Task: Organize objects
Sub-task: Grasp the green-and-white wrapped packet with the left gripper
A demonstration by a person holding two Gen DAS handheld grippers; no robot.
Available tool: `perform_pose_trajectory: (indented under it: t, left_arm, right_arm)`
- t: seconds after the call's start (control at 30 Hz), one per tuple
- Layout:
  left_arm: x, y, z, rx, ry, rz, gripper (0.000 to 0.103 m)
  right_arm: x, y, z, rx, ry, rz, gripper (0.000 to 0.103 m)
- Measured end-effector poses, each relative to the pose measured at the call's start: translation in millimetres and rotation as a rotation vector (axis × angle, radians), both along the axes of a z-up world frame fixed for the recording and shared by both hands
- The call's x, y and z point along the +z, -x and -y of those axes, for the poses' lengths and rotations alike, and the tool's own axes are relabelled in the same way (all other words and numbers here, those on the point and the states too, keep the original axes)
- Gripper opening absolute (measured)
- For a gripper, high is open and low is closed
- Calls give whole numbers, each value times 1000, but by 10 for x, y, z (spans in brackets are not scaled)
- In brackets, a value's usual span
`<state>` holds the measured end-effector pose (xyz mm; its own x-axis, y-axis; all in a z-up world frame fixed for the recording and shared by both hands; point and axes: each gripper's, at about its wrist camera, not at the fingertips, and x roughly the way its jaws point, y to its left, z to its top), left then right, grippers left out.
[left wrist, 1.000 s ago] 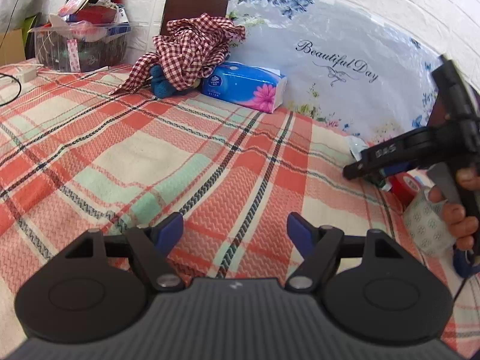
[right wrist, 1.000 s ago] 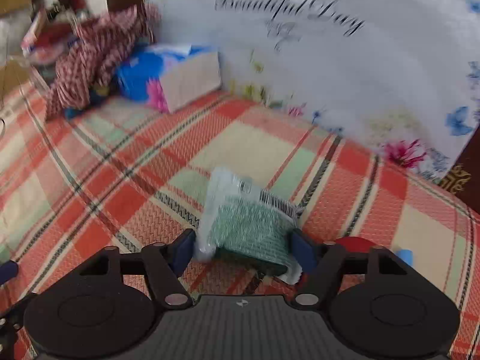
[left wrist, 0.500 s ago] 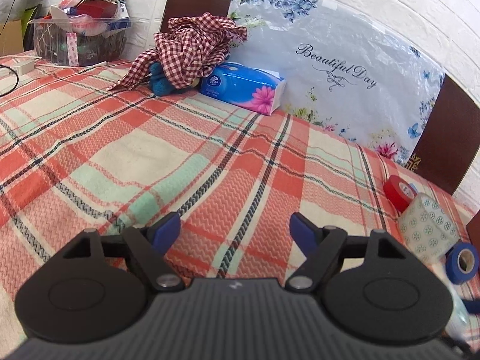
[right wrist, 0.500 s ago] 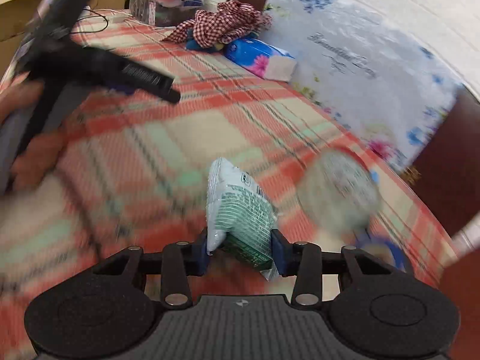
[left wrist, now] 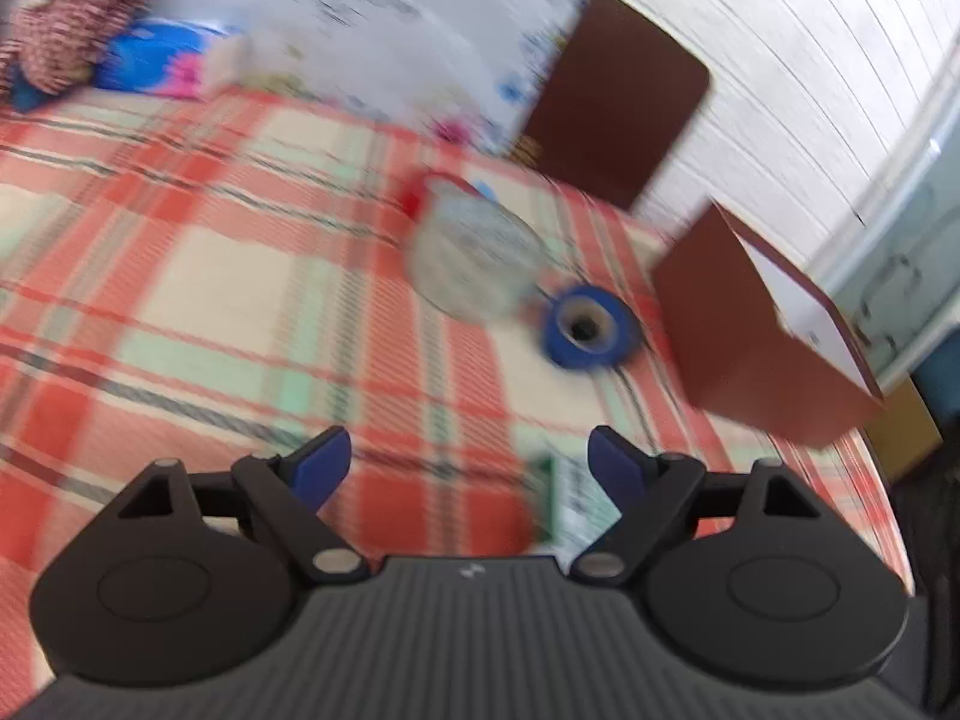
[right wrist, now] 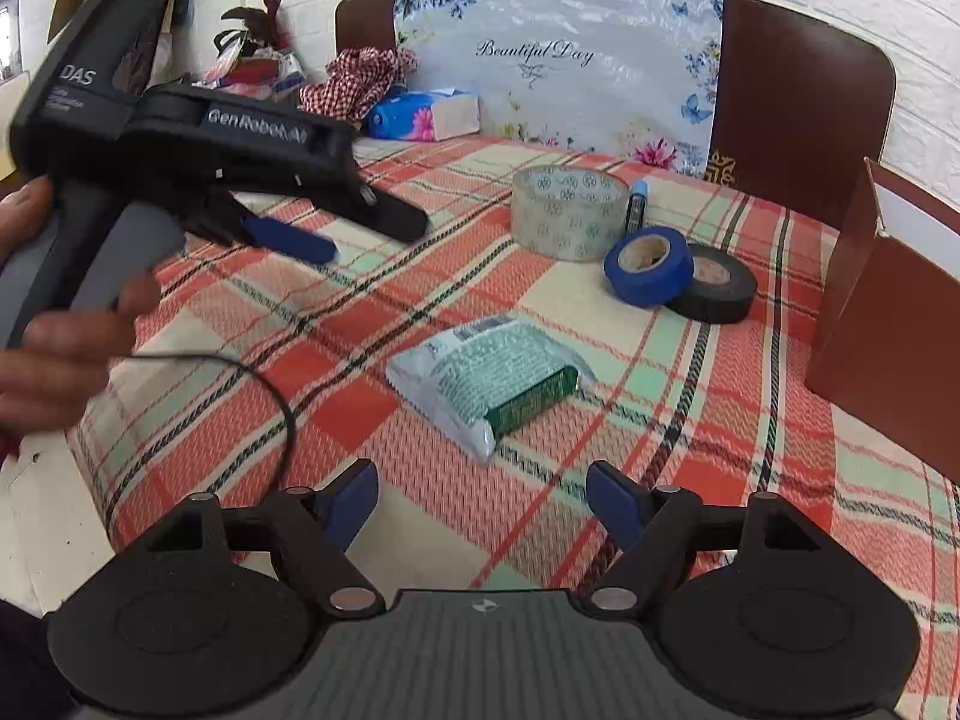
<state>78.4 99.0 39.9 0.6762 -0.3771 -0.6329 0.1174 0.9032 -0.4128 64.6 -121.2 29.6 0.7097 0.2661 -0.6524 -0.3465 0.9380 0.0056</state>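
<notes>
We find both wrist views low over the plaid tablecloth [right wrist: 600, 516], facing the floral backboard [right wrist: 558, 54]. Left view is blurred. Both share the blue tape roll [left wrist: 587, 327] [right wrist: 649, 264], centre right of frame.

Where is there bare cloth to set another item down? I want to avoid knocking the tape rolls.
Bare plaid tablecloth lies left of the green-and-white packet, and between packet and brown cardboard box. Crowded behind it: clear patterned tape roll, blue tape roll, black tape roll.
</notes>
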Motion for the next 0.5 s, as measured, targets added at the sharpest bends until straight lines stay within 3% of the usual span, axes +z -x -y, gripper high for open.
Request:
perform_pose_trajectory:
  t: [0.1, 0.17, 0.23, 0.27, 0.3, 0.33, 0.4, 0.43, 0.5]
  left_arm:
    - [-108, -53, 262, -63, -39, -63, 88]
    - [-204, -98, 328, -84, -21, -117, 88]
    - [-224, -94, 383, -77, -33, -109, 87]
    - [-222, -88, 426, -89, -55, -106, 74]
    - [-215, -73, 484, -107, -76, -107, 54]
    - [-199, -71, 523, -117, -88, -114, 54]
    - [-112, -101, 594, -131, -87, -125, 39]
    - [-37, -117, 653, -144, -85, -124, 39]
    - [220, -93, 825, -172, -120, -49, 40]
  right_arm:
    - [-47, -150, 61, 9, 0, 14, 76]
    - [-93, -282, 87, 12, 3, 21, 74]
    - [-155, -411, 86, 18, -2, 15, 63]
    - [-176, -465, 108, 20, -21, 11, 62]
    - [-175, -488, 116, 19, -42, 16, 49]
    - [-160, -499, 119, 21, -59, 14, 36]
    - [-105, -461, 139, 10, -88, 28, 33]
    - [-59, -414, 159, -1, -97, 59, 32]
    - [93, -299, 231, -36, -81, 162, 32]
